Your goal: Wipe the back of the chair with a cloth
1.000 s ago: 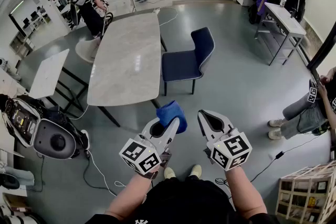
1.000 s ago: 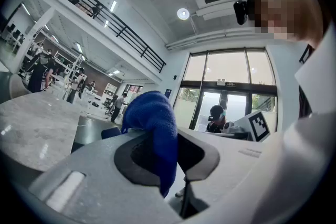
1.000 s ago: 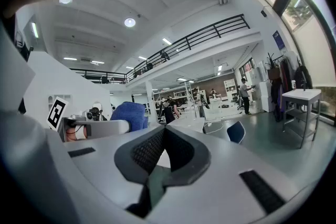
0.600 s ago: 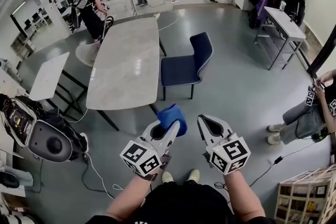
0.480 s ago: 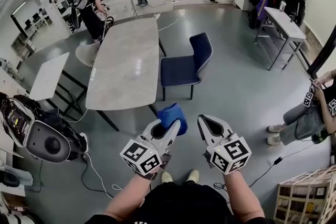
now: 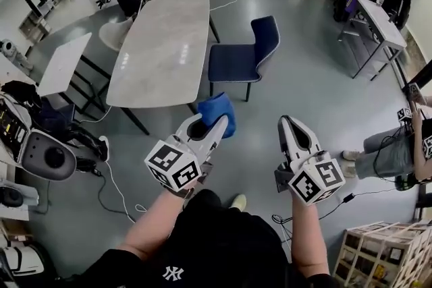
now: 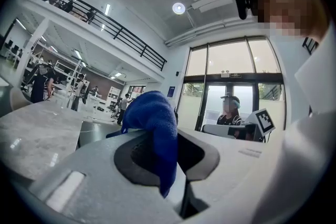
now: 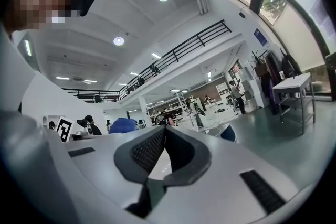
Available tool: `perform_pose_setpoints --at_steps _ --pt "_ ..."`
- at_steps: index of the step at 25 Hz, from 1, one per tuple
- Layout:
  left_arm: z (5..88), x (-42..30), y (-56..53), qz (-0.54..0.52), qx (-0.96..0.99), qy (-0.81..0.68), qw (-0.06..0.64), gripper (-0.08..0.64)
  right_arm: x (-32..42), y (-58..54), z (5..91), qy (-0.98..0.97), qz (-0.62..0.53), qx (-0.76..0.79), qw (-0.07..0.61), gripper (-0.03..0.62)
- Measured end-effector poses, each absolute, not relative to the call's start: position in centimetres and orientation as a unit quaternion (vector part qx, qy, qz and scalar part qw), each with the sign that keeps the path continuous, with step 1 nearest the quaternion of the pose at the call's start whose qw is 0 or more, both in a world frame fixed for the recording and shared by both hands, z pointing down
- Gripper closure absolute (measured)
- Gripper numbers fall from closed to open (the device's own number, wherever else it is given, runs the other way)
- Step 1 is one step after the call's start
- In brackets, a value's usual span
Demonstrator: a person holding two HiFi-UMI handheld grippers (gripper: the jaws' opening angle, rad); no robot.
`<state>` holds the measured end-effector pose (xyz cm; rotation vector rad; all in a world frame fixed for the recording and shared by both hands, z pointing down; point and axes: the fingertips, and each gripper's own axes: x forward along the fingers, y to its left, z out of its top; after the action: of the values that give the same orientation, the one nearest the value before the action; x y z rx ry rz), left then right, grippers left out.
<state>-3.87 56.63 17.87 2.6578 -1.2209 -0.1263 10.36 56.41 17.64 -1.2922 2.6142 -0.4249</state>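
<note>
Blue cloth (image 6: 217, 112) is bunching out of the left gripper (image 6: 217, 123), whose jaws are pinching it, with its lower fold hiding between them. The right gripper (image 6: 289, 122) is sitting closed on nothing. The chair (image 6: 243, 57) is standing at twelve o'clock of both grippers, well apart from them, beside the table (image 6: 162, 44). A white NY emblem (image 6: 173, 272) is showing on the black shirt (image 6: 223, 246).

A long marble table (image 6: 162, 44) stands just beside a smaller white table (image 6: 64, 72).
</note>
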Motion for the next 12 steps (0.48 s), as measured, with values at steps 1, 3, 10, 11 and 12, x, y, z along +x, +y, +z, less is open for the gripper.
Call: perform_pose_setpoints --at_steps 1,3,10,11,12 --pt "17.9 -3.7 56.5 -0.041 0.902 -0.417 0.108 0.495 10.9 56.3 17.8 0.881 -0.148 -0.439 0.098 0.578" --pt "17.9 -3.4 55.7 -0.04 0.9 -0.419 0.109 0.496 11.6 55.7 17.9 0.877 -0.152 -0.445 0.099 0.578" --pt "19.4 -2.4 50.8 -0.039 0.902 -0.412 0.124 0.495 13.2 51.4 19.4 0.865 -0.162 -0.466 0.089 0.578" --pt "19.6 -2.2 50.0 -0.038 0.902 -0.411 0.128 0.495 13.2 50.7 19.6 0.864 -0.164 -0.468 0.087 0.578" --pt "19.9 -2.1 49.1 -0.038 0.903 -0.408 0.131 0.496 13.3 49.8 19.9 0.863 -0.166 -0.469 0.084 0.578"
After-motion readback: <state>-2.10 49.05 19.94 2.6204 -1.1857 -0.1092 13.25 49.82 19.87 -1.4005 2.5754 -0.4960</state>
